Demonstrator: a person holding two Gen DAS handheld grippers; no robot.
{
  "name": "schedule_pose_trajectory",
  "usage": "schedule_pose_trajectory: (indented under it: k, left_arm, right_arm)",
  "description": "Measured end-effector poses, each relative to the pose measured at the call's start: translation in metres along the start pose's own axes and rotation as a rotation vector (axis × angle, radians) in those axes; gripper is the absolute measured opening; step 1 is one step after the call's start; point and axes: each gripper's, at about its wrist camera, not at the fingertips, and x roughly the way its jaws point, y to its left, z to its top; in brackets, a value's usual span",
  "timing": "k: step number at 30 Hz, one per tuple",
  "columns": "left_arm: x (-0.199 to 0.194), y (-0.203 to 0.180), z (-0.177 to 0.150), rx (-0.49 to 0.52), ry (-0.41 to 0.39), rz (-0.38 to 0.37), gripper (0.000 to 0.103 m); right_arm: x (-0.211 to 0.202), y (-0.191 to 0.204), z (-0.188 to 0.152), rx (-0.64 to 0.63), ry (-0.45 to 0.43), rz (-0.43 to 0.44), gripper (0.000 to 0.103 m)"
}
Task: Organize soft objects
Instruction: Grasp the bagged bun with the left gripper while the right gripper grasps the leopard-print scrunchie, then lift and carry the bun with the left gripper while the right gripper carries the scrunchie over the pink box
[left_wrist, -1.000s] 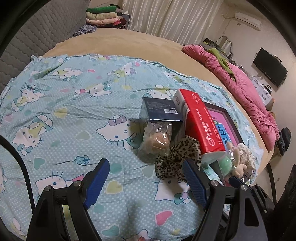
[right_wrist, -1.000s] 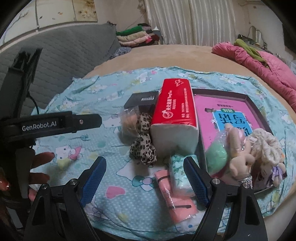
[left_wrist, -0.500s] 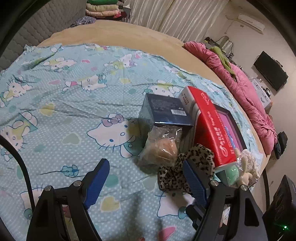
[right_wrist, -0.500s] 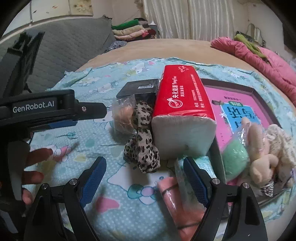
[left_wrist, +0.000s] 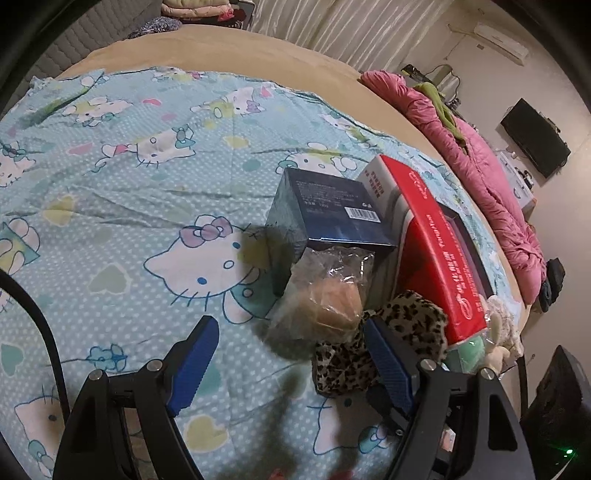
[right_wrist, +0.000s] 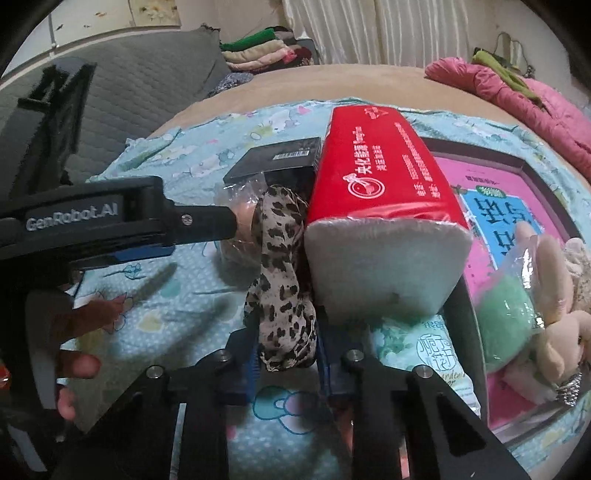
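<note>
Across the cartoon-cat bedsheet (right_wrist: 155, 325), right gripper (right_wrist: 287, 356), just closed, pinches the leopard-print fabric scrunchie (right_wrist: 282, 280); lift straight, clear of the red tissue pack (right_wrist: 373, 177), while left gripper (left_wrist: 291, 363) stays spread.

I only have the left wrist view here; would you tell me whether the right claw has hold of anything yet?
Observer: Yes. The right claw has just been closing, and its pads now pinch the near end of the leopard-print fabric.
Operator: Thank you. Is anything hidden in front of the red tissue pack?
Observer: A pale green tissue packet lies on the sheet against the pack's white end, to the right of the claw.
Operator: And further right?
Observer: A bagged plush rabbit lies on a pink book.
</note>
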Motion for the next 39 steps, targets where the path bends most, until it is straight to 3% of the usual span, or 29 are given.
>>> schedule_pose_trajectory:
  k: [11, 13, 16, 17, 25, 39]
  left_arm:
    - [0.022, -0.001, 0.007, -0.001, 0.004, -0.023, 0.08]
    - [0.024, -0.001, 0.006, -0.007, -0.002, -0.04, 0.074]
    - [0.025, -0.002, 0.006, -0.007, -0.005, -0.072, 0.056]
    - [0.025, -0.002, 0.006, -0.007, -0.005, -0.071, 0.056]
    - [0.008, -0.005, 0.003, 0.016, -0.041, -0.05, 0.054]
    - [-0.04, -0.016, -0.014, 0.062, -0.098, 0.09, 0.054]
  right_arm:
    - [-0.001, -0.013, 0.003, 0.025, 0.009, 0.125, 0.01]
    - [-0.002, -0.012, 0.003, 0.016, 0.002, 0.133, 0.009]
    - [-0.005, -0.007, 0.004, -0.017, -0.007, 0.126, 0.009]
    - [-0.007, -0.004, 0.004, -0.034, -0.013, 0.121, 0.008]
    - [-0.02, -0.005, 0.005, -0.054, -0.048, 0.122, 0.008]
    - [-0.043, -0.004, 0.004, -0.076, -0.103, 0.14, 0.008]
